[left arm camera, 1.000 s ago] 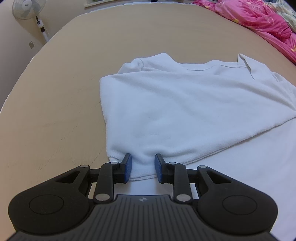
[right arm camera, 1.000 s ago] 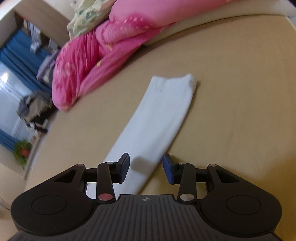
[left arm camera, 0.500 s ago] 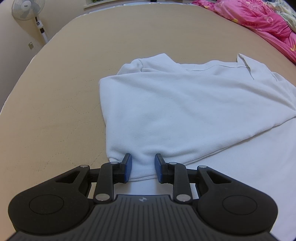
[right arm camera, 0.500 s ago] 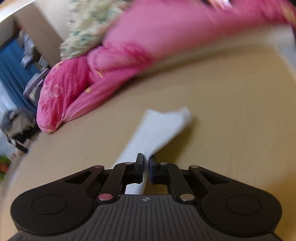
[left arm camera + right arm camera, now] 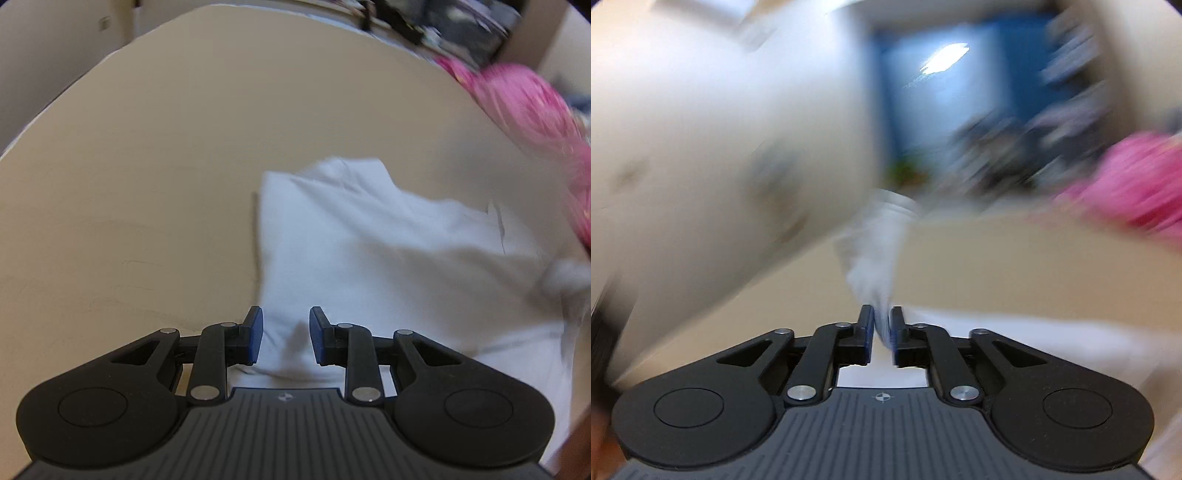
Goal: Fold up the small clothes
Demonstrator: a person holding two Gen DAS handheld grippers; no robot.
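Left hand-held gripper (image 5: 284, 334): jaws part-way apart with a bunched fold of the white garment (image 5: 369, 266) between the blue pads (image 5: 255, 334); the cloth fills the gap and the pads press on it, so it grips the garment's near edge. Pointing steeply down at the bed.

White garment: lies spread on the tan mattress (image 5: 147, 166), ahead of and to the right of the left hand-held gripper; its left edge runs straight away from the left pad. A collar or placket slit shows far right. View somewhat blurred.

Right hand-held gripper (image 5: 881, 328): jaws narrow and opening at this moment, with the white sleeve (image 5: 875, 251) of the garment between them; the cloth lies against the right pad (image 5: 894, 330), and the sleeve rises off the mattress ahead of the fingertips, cuff end uppermost. Picture heavily smeared.

Pink quilt (image 5: 535, 110): bunched at the far right of the left hand-held gripper, beyond the garment; also right of the right hand-held gripper.

Blue curtain (image 5: 942, 92): far ahead of the right hand-held gripper, blurred.
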